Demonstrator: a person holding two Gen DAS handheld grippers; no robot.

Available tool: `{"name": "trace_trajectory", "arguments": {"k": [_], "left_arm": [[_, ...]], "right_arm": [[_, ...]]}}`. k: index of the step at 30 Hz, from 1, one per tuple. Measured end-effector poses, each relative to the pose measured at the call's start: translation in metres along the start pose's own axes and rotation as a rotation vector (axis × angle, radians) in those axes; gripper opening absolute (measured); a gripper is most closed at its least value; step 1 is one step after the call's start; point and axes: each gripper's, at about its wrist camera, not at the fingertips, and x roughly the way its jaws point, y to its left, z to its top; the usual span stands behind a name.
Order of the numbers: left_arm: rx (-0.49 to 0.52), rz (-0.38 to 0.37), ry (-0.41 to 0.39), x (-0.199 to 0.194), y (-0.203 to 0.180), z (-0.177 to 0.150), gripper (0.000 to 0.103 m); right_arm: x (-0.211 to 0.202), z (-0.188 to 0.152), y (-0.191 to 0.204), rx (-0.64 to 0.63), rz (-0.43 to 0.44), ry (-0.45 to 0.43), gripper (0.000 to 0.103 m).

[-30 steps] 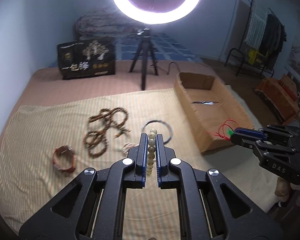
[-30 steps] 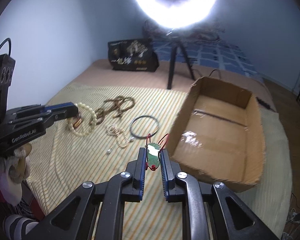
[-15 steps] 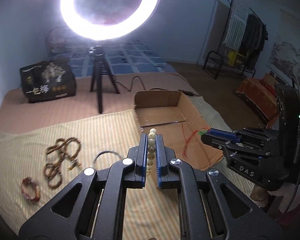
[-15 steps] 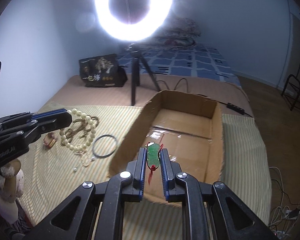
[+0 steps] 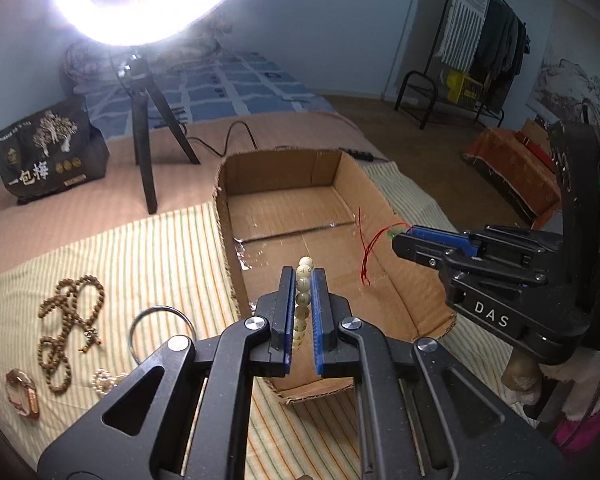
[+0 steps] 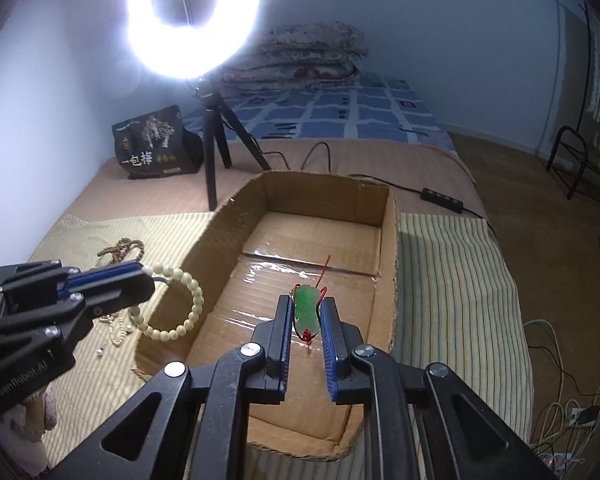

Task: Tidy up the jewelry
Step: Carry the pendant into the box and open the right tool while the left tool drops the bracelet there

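My left gripper (image 5: 302,276) is shut on a cream bead bracelet (image 5: 303,296), held over the near end of an open cardboard box (image 5: 384,204). In the right wrist view the bracelet (image 6: 188,312) hangs as a loop from the left gripper (image 6: 142,274), above the box's left wall (image 6: 204,244). My right gripper (image 6: 306,304) is shut on a green pendant with a red cord (image 6: 307,309) and hovers above the inside of the box. From the left wrist view the right gripper (image 5: 402,236) reaches in from the right, the red cord (image 5: 366,248) dangling.
On the striped cloth (image 5: 152,252) left of the box lie a brown bead necklace (image 5: 66,320), a dark bangle (image 5: 160,324), a reddish bracelet (image 5: 22,396) and a small pale chain (image 5: 104,380). A ring light tripod (image 5: 144,120) and a black bag (image 5: 44,152) stand behind.
Both grippers have swung right from above the cloth to over the cardboard box, carrying the bead bracelet and the green pendant with them. Both stayed shut.
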Motion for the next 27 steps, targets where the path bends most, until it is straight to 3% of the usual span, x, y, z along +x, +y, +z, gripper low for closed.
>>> {"name": "trace_trajectory", "arguments": {"k": [19,23,26,27], "left_arm": [[0.016,0.005,0.044,0.018,-0.004,-0.007,0.005],[0.025,0.009,0.044,0.014,-0.005,-0.008,0.005],[0.031,0.015,0.040,0.009,-0.007,-0.010,0.006],[0.033,0.017,0.039,0.007,-0.007,-0.010,0.010]], "right_arm": [[0.013,-0.006,-0.008,0.015,-0.008,0.031,0.014],[0.009,-0.007,-0.006,0.013,-0.017,0.025,0.030],[0.005,-0.006,-0.004,0.008,-0.028,0.020,0.033],[0.003,-0.006,-0.003,0.007,-0.033,0.017,0.040]]}}
